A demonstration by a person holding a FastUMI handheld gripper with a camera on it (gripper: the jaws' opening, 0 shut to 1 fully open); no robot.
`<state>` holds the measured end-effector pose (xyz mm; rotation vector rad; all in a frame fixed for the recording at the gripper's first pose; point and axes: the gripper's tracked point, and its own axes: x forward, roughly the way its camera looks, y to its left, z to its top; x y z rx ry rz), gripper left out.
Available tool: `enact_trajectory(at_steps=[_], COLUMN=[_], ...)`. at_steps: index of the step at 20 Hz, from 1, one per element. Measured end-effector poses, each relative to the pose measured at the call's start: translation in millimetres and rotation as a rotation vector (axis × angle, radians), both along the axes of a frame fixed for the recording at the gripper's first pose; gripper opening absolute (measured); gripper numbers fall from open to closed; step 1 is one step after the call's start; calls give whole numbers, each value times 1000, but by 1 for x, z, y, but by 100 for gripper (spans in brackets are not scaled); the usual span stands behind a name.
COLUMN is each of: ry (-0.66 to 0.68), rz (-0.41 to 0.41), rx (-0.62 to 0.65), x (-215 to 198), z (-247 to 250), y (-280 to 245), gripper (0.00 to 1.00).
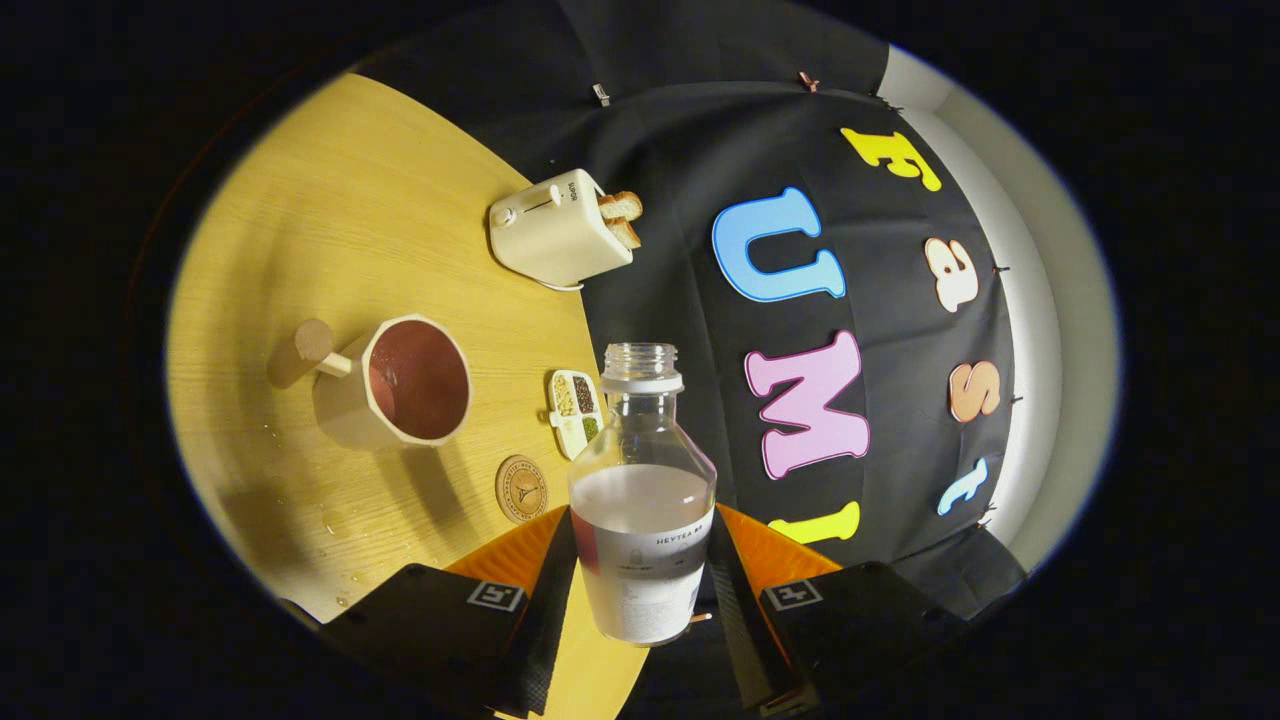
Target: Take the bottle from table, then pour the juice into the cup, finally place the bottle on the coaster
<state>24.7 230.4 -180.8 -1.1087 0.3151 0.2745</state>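
I have my tongs (642, 590) closed on the clear plastic bottle with a white label band (642, 510), one black finger pressing each side of its lower body. The bottle is off the wooden desk (300, 240), held in the air with the whole view rolled over, so the desk stands to one side of it. Its cap is off and the mouth is open. Pale, milky juice fills roughly the lower half; the level sits just above the label.

The taking step is done, as I judge it, since the bottle is firmly in my grip and clear of the desk. The beige faceted cup with a wooden knob handle (395, 385) stands well beyond my fingers, and its inside looks dark reddish; I cannot tell whether any liquid is already in it. A few drops glisten on the desk near the cup, so some pouring may have happened, but that is only a guess. The round brown coaster (521, 488) lies bare between the cup and my fingers, beside a small white dish of seeds (576, 410). A cream toaster holding bread slices (560, 232) sits farther off.

What is left for sure: setting the bottle down on the coaster.
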Motion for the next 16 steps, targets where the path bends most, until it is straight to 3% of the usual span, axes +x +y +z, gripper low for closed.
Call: enact_trajectory(at_steps=[16], ry=[54], rz=[73], rx=[-213], x=[1], z=[-25], y=[1], gripper=[71])
